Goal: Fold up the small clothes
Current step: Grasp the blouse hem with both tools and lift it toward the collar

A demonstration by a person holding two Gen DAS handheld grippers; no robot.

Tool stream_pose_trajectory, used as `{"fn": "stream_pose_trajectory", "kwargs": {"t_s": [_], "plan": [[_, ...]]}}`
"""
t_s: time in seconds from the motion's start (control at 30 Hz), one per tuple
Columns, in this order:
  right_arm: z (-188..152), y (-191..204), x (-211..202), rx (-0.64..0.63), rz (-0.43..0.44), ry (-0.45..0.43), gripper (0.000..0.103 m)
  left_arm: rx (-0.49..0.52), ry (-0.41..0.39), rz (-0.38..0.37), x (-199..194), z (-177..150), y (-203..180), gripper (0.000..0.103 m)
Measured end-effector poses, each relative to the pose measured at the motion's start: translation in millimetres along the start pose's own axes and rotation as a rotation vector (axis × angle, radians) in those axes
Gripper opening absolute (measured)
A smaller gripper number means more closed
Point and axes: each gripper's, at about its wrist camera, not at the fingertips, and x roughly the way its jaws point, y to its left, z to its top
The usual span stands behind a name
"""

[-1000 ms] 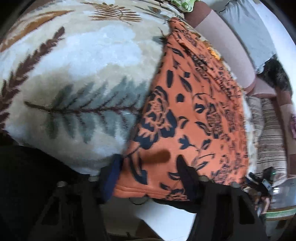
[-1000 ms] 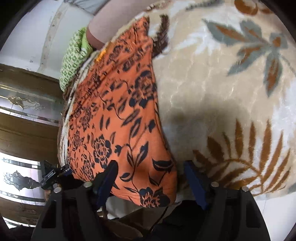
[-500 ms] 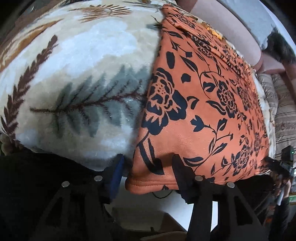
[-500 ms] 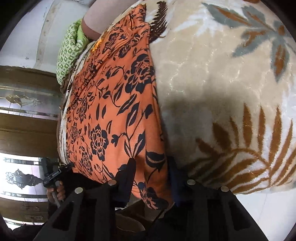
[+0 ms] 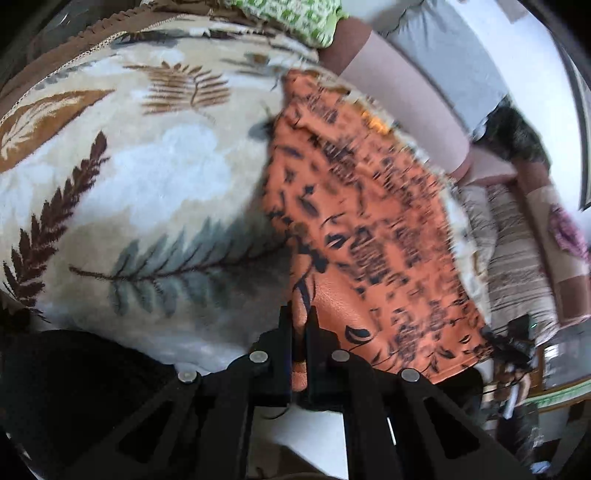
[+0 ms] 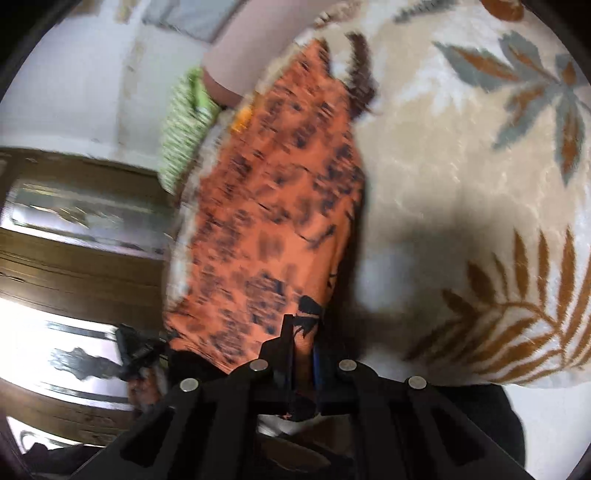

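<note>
A plush leaf-patterned blanket (image 5: 155,177) covers the surface, with an orange flowered garment (image 5: 369,229) spread along one side of it, below a green patterned cloth (image 5: 295,18). The left gripper (image 5: 299,332) and right gripper (image 6: 303,347) each pinch a near corner of the garment's hem, jaws pressed together on the fabric. The fold appears to be starting; the next move likely calls for lifting both corners evenly toward the far edge.

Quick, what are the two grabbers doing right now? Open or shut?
Left gripper: shut on the near edge of the orange floral garment.
Right gripper: shut on the same garment's near edge.
</note>
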Motion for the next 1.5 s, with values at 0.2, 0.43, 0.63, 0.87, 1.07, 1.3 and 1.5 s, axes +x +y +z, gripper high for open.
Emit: {"fn": "stream_pose_trajectory", "kwargs": {"t_s": [0.2,0.43,0.63,0.87,1.07,1.3,1.5], "plan": [[-0.2,11.8,-3.2,0.007,0.143,-0.065,0.008,0.018,-0.017,-0.043,-6.8,8.9,-4.6,0.005],[65.6,58.2,-11.3,-0.079,0.291,-0.154,0.008,0.116,-0.119,-0.129,-34.2,88.2,-43.4,0.005],[206.6,86.1,18.4,-0.083,0.307,-0.245,0.008,0.065,-0.222,-0.159,-8.1,234.0,-63.8,0.006],[276.6,12.9,120.2,0.179,-0.039,-0.213,0.084,-0.178,-0.093,0.198,134.8,321.4,3.7,0.041],[230.1,28.6,105.6,-0.024,-0.195,-0.2,0.084,-0.101,-0.167,0.191,102.5,289.7,11.2,0.067],[217.7,25.2,103.2,-0.133,-0.342,-0.126,0.084,0.099,-0.047,0.137,120.5,243.5,-15.7,0.074],[227.6,3.7,134.6,-0.107,-0.362,-0.092,0.085,0.146,0.001,0.227,161.7,239.2,-21.0,0.074]]}}
